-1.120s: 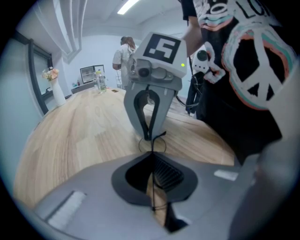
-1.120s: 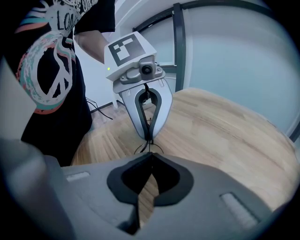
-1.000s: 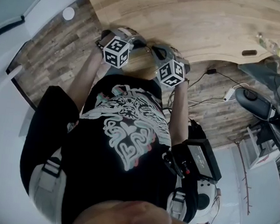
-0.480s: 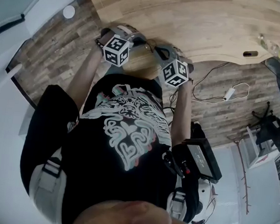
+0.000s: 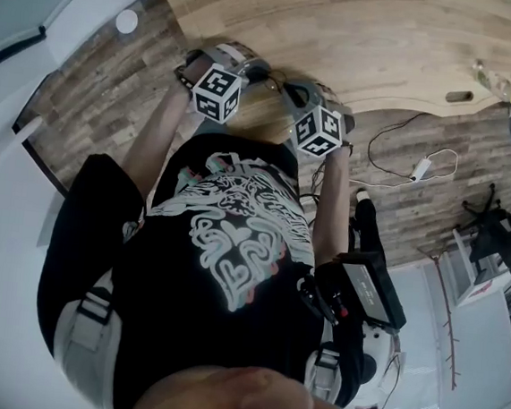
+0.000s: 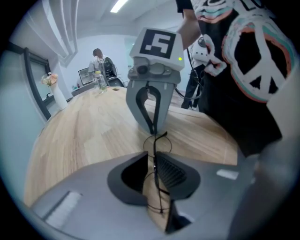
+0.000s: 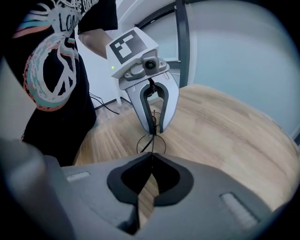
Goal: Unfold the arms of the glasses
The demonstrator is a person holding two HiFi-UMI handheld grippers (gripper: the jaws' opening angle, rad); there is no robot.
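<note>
Both pinched tight: left gripper [image 6: 154,158] and right gripper [image 7: 152,157] each clamp the glasses [image 7: 152,143] over the table [image 7: 225,131]; best hinge them open slowly, no twisting.

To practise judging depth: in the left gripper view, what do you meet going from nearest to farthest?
grey left tongs → thin black wire-framed glasses → grey right tongs → clear plastic bottle → person at the back
</note>
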